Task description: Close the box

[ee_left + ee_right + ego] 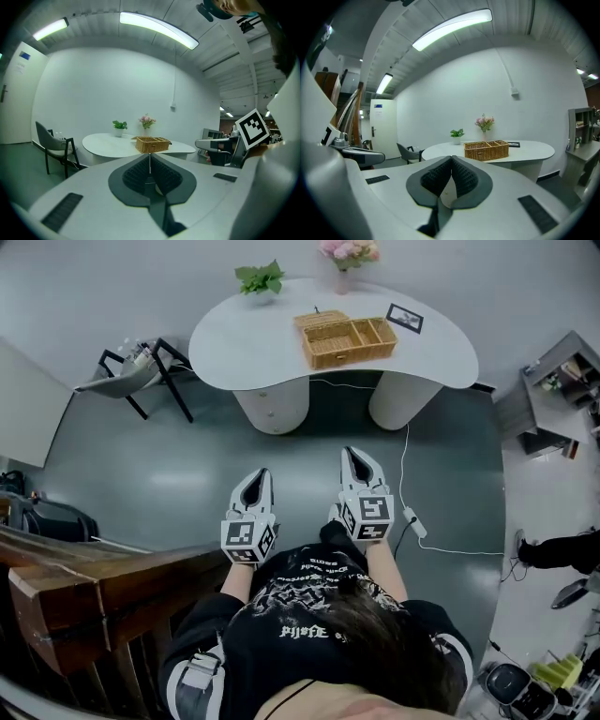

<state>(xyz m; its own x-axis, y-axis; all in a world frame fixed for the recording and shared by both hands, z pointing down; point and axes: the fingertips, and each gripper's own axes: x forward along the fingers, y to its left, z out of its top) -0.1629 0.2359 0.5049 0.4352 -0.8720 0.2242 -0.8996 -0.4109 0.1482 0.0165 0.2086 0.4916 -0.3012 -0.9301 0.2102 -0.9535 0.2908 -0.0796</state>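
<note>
A wicker box (345, 339) with several open compartments and its lid folded back stands on the white table (253, 343); it also shows far ahead in the left gripper view as the box (152, 144) and in the right gripper view as the box (486, 149). My left gripper (260, 473) and right gripper (354, 454) hover over the grey floor, well short of the table. Both are shut with nothing between the jaws, as the left gripper (149, 155) and the right gripper (451, 159) show in their own views.
A green plant (259, 278) and pink flowers (348, 251) stand at the table's far edge, a framed picture (405, 317) beside the box. A chair (141, 369) is left of the table. A cable (409, 512) runs over the floor at right. A wooden railing (84, 587) is at my left.
</note>
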